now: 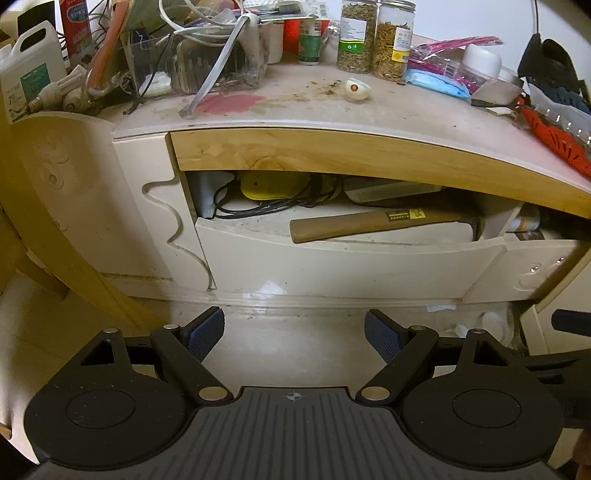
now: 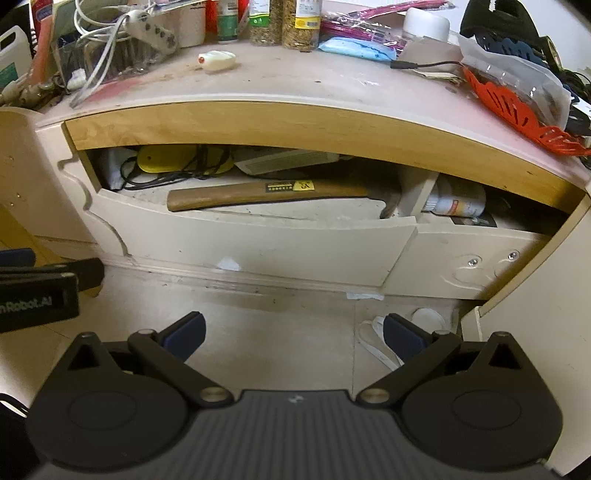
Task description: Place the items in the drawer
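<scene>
The cream drawer (image 1: 332,266) under the desk stands partly pulled out; it also shows in the right wrist view (image 2: 258,240). Inside lie a wooden-handled hammer (image 1: 373,223) (image 2: 266,194), a yellow device (image 1: 273,184) (image 2: 162,162) with black cables, and a flat white box (image 1: 391,190). My left gripper (image 1: 294,334) is open and empty, low over the floor in front of the drawer. My right gripper (image 2: 294,334) is open and empty, also in front of the drawer. The left gripper's body (image 2: 37,295) shows at the left of the right wrist view.
The desk top (image 1: 332,107) carries clutter: a small white oval object (image 1: 356,89) (image 2: 218,61), two jars (image 1: 373,37), a power strip with cables (image 2: 147,29), an orange mesh item (image 2: 517,118). A second drawer compartment on the right holds a white bottle (image 2: 458,203).
</scene>
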